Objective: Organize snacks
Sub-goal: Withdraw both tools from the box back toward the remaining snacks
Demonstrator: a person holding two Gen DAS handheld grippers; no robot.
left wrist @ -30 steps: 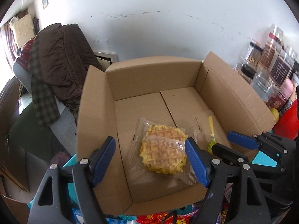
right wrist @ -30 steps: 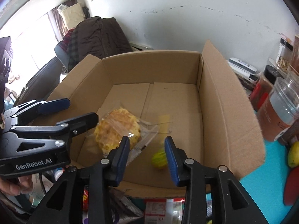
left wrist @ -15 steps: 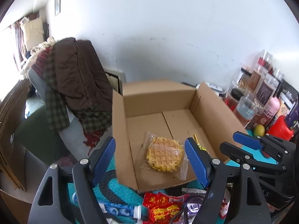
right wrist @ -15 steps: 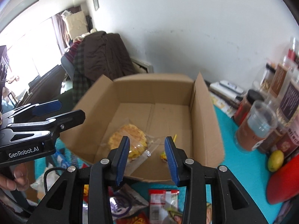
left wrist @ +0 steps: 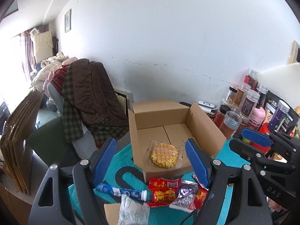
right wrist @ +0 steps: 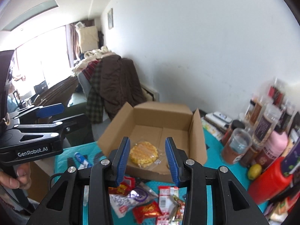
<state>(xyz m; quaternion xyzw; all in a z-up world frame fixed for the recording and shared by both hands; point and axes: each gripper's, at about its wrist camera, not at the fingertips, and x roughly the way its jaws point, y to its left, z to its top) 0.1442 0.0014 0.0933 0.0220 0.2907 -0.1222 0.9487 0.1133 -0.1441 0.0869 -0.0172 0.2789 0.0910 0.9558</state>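
My left gripper [left wrist: 150, 161] hangs with its jaws wide apart and empty; my right gripper [right wrist: 148, 157] has its jaws narrower but also parted, nothing between them. One cardboard box [left wrist: 204, 125] sits on the teal cloth [left wrist: 123, 170], holding one wrapped waffle [left wrist: 164, 155]. Just before the box lies a heap of loose snack packets [left wrist: 165, 191]: two red, one purple-and-white, one blue tube.
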